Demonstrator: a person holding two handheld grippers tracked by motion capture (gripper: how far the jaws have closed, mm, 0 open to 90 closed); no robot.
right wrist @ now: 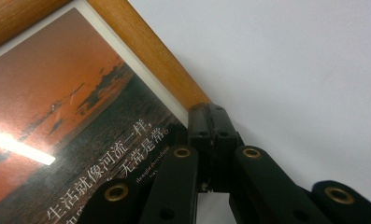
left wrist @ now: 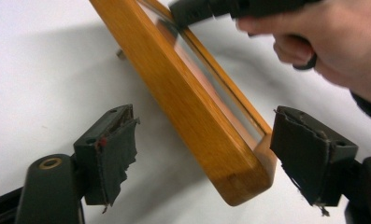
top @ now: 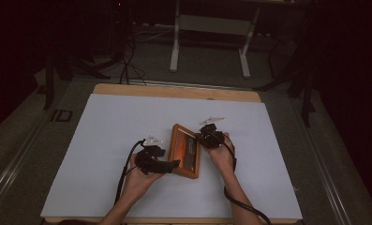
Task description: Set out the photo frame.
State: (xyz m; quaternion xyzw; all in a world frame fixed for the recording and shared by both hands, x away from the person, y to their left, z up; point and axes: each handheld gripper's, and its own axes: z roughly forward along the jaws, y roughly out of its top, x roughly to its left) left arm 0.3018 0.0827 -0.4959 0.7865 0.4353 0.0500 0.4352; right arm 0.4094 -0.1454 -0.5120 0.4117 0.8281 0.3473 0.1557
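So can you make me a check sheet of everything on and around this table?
Surface: white sheet covering a wooden table.
Job's thing: wooden picture frame holding a sunset print with white writing, lying between the two grippers; whether it lies flat or tilted cannot be told.
Clutter: nothing seen.
Grippers: left gripper open, its jaws either side of the frame's near corner, pads not touching it. Right gripper shut, its jaw tips at the frame's edge; whether they pinch it cannot be told.
Cables: a black cable trails from the left gripper, another from the right; more wires on the floor behind.
Surroundings: dark room, white desk legs beyond the table.
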